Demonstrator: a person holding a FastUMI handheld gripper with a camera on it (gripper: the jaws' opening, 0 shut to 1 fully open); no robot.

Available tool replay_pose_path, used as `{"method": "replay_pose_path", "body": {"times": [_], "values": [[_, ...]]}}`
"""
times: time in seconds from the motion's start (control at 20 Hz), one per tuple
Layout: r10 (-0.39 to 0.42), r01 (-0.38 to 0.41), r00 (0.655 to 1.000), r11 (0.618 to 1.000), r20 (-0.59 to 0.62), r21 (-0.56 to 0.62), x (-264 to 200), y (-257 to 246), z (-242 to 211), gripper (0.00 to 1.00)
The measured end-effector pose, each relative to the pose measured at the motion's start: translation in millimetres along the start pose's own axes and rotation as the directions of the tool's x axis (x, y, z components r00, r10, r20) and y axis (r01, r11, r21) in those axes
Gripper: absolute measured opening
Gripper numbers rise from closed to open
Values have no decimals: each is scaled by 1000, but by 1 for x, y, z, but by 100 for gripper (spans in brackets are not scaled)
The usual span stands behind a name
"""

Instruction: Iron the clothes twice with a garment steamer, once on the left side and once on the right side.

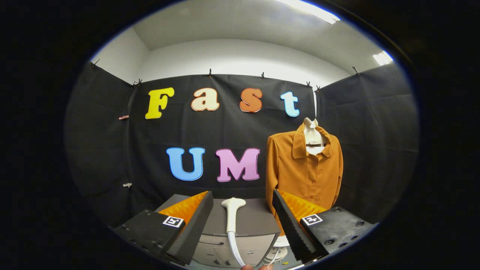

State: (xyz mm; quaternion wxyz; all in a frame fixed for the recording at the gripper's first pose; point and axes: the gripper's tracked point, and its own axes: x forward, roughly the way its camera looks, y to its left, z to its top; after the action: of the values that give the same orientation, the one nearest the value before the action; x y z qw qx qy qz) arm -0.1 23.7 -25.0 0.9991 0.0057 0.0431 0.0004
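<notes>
Steamer head, white, rigid and likely light, with trailing hose, upright on grey cabinet surface between the spread, empty fingers of hand-held gripper; best gripped at its neck; soft orange shirt hangs far right.

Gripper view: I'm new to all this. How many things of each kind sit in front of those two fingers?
Garments: 1, the orange shirt hanging on the booth wall.
Steamer heads: 1, the white steamer head with its hose, lying on the cabinet, between the open gripper fingers, untouched.
Cabinets: 1, the grey cabinet.
Total: 3
</notes>
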Motion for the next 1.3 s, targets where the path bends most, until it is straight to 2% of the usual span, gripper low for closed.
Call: {"method": "replay_pose_path", "body": {"times": [0.25,0.5,0.75,1.0,1.2,1.25,1.3], "values": [[52,-52,984,999,-173,9,33,15,-53,98],[67,-63,937,998,-342,24,83,23,-117,99],[13,-5,878,1000,-479,18,137,20,-189,99],[-8,-2,797,1000,-604,-17,181,29,-263,99],[-22,4,768,1000,-640,-29,199,36,-291,98],[-26,13,791,1000,-612,-27,208,37,-284,99],[-35,17,786,999,-618,-35,215,35,-287,97]]}}
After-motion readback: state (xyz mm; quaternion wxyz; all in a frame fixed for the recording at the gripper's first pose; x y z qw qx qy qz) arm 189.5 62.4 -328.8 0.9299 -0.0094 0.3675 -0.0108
